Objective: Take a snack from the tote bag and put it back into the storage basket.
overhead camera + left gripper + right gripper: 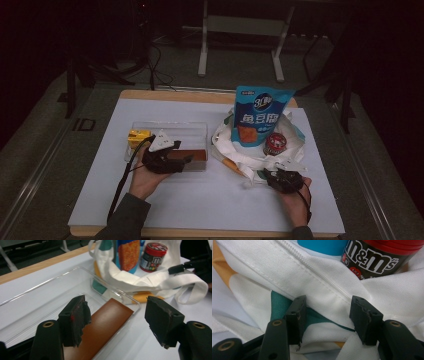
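Brown bar [105, 325] partly behind left tongs [117, 322]

The dark round jar with a red lid [377, 257], at the upper right of the right gripper view, bears "m&m's" in white letters. The tall blue snack pouch [260, 117], upper centre of the high view, carries large white Chinese characters, too blurred to read.
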A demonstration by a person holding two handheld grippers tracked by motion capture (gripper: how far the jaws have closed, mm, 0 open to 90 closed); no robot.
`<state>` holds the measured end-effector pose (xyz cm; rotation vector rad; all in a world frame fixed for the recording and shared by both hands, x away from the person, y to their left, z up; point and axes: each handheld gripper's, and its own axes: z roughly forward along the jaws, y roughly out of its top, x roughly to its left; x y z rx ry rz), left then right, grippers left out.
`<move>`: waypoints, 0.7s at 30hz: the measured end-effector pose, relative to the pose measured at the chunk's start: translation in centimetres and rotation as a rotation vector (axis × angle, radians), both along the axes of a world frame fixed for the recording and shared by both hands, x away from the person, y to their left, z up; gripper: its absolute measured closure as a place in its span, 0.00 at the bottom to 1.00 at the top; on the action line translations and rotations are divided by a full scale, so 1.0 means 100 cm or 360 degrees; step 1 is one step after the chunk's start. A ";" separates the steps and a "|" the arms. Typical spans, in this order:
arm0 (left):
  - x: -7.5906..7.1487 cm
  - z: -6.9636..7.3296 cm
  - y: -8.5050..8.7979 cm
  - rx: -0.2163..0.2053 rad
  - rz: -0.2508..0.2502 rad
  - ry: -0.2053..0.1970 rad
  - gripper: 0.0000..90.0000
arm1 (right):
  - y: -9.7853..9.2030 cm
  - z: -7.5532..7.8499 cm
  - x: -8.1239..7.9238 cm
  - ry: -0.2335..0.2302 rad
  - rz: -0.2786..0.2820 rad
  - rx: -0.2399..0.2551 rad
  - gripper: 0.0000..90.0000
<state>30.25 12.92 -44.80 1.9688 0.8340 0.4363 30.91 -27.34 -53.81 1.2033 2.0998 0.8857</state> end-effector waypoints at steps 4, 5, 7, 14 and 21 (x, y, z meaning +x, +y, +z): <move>-0.006 -0.004 -0.007 -0.0001 -0.0026 -0.0010 0.38 | 0.000 0.000 0.000 0.0009 -0.0017 0.0024 0.52; -0.007 -0.005 -0.008 0.0001 -0.0035 -0.0011 0.38 | -0.001 0.000 0.000 0.0010 -0.0020 0.0035 0.52; -0.010 -0.009 -0.012 0.0014 -0.0033 -0.0021 0.39 | -0.001 0.001 0.000 0.0010 -0.0023 0.0040 0.52; -0.012 -0.021 -0.021 0.0052 -0.0080 -0.0005 0.45 | -0.002 0.002 -0.001 0.0018 -0.0027 0.0065 0.53; -0.015 -0.034 -0.025 0.0050 -0.0110 -0.0016 0.49 | -0.003 0.003 0.000 0.0025 -0.0024 0.0076 0.53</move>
